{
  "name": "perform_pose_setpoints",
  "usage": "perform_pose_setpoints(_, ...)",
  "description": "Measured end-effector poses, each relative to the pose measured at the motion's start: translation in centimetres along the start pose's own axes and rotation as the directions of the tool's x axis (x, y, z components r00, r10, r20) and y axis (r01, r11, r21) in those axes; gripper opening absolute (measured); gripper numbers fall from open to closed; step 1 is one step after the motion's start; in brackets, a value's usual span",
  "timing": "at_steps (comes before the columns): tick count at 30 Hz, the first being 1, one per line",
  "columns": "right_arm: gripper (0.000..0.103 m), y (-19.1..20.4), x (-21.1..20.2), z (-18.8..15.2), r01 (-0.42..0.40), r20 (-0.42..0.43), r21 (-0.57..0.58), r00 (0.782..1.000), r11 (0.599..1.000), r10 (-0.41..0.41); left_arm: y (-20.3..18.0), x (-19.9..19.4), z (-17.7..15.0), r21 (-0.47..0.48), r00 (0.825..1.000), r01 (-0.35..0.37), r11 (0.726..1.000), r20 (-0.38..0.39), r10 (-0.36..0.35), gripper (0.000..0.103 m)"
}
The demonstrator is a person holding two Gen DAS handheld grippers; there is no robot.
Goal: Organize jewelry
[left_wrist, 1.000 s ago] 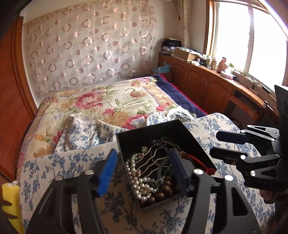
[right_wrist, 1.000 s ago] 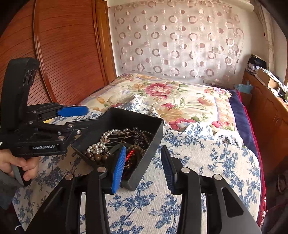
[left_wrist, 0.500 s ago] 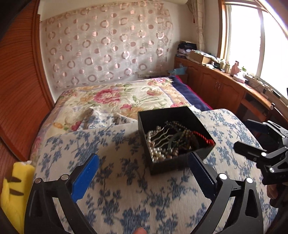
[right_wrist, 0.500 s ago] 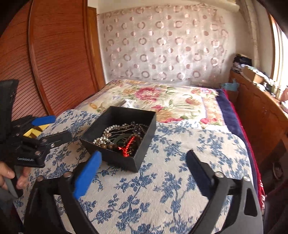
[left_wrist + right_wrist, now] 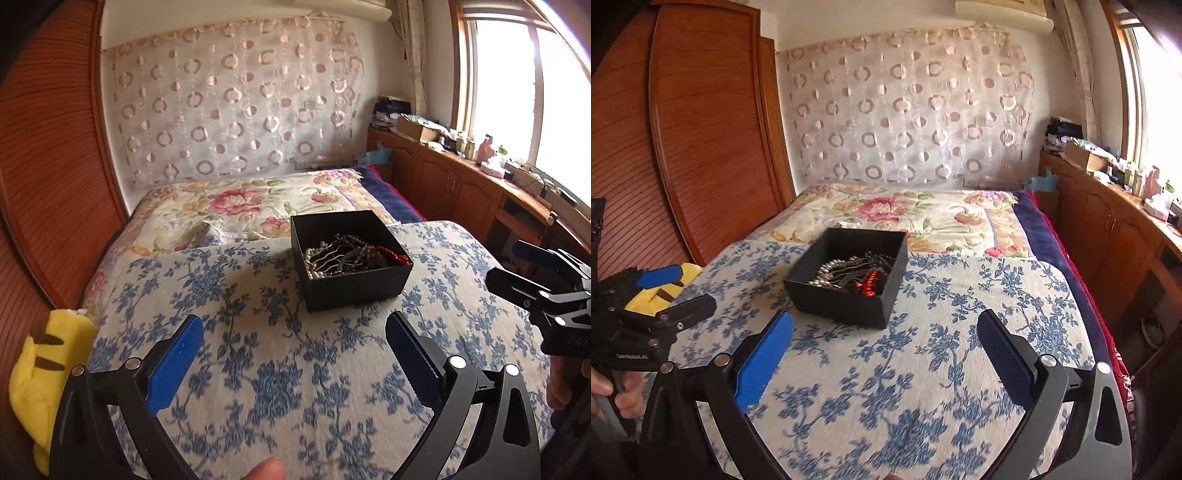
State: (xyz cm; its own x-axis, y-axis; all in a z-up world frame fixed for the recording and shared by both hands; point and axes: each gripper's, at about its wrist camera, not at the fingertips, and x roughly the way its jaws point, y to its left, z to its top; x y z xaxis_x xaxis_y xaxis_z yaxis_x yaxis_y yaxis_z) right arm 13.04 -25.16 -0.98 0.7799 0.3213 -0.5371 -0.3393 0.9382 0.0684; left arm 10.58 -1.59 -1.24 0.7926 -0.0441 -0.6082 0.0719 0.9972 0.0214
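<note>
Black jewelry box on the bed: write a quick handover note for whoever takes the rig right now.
Left tongs: open, nothing between them, short of the box.
Right tongs: open, nothing between them, also short of it.
Both have just been opening.
Black jewelry box sits on the blue-flowered cover, lid off, holding a tangled pile: pearl strand, red cord, dark beads.
Done: no piece lies outside the box.
Left: sort the pile.

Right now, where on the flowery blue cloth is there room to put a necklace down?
The blue-flowered cloth is bare between the black box and the open left gripper, and left of the box toward the yellow plush toy. To the box's right is bare cloth too. Only the box, full of tangled jewelry, is crowded.
</note>
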Motion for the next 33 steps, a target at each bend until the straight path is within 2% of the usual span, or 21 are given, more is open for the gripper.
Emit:
perform_pose_setpoints(6,0.100,1.0,-4.1,-0.8,0.018,0.070,0.008,0.997,1.000,-0.018,-0.3,-4.3,-0.8,-0.005,0.998,0.003,1.000,0.067,-0.003,0.095)
perform_pose_setpoints(15,0.100,1.7,-8.4,-0.2,0.034,0.164,0.022,0.986,0.999,-0.037,-0.6,-9.5,-1.1,-0.001,0.987,-0.023,1.000,0.156,0.023,0.095)
perform_pose_setpoints(19,0.100,2.0,-8.8,-0.3,0.047,0.175,0.020,0.983,0.999,-0.050,-0.4,-10.2,-1.1,-0.004,0.984,-0.040,0.999,0.176,0.040,0.095)
perform_pose_setpoints(33,0.100,2.1,-8.4,-0.7,0.048,0.161,0.027,0.986,0.999,-0.051,0.2,-9.7,-1.4,-0.026,0.986,-0.025,0.999,0.162,0.029,0.095)
